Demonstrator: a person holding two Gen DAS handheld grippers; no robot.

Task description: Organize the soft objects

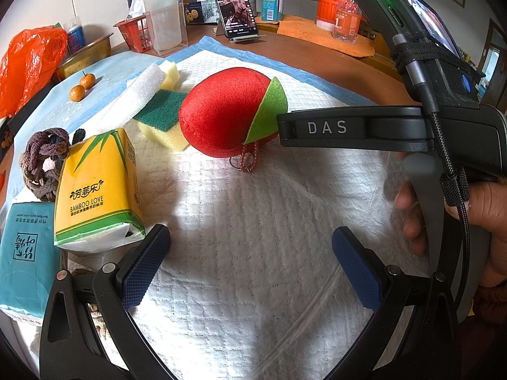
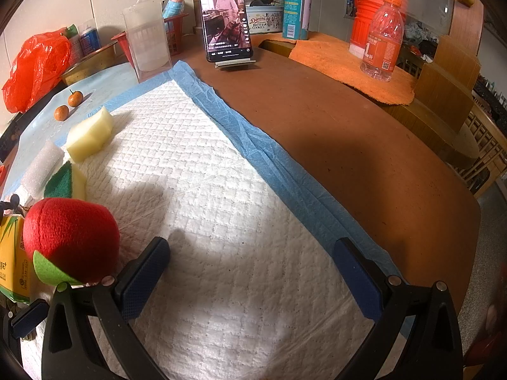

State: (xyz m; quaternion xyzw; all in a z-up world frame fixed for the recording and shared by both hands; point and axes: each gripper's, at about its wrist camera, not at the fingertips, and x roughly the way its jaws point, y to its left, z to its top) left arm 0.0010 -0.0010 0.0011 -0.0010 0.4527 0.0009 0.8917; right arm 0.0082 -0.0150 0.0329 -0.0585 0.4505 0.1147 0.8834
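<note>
Both the left hand-held gripper [image 1: 250,250] and the right hand-held gripper [image 2: 252,261] have their fingers spread apart, holding nothing, over the white quilted pad [image 2: 196,171]. The round red plush apple with a green felt leaf [image 1: 223,112] rests on that pad. Just left of the apple lies a yellow sponge with a green scouring face [image 1: 161,118].

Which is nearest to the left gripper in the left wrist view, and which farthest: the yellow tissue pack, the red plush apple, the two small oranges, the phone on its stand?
From the left gripper:
1. Yellow tissue pack, beside its left finger.
2. Red plush apple, ahead at mid pad.
3. Two small oranges, far left, on the blue sheet.
4. Phone, at the back, upright on its stand.
</note>
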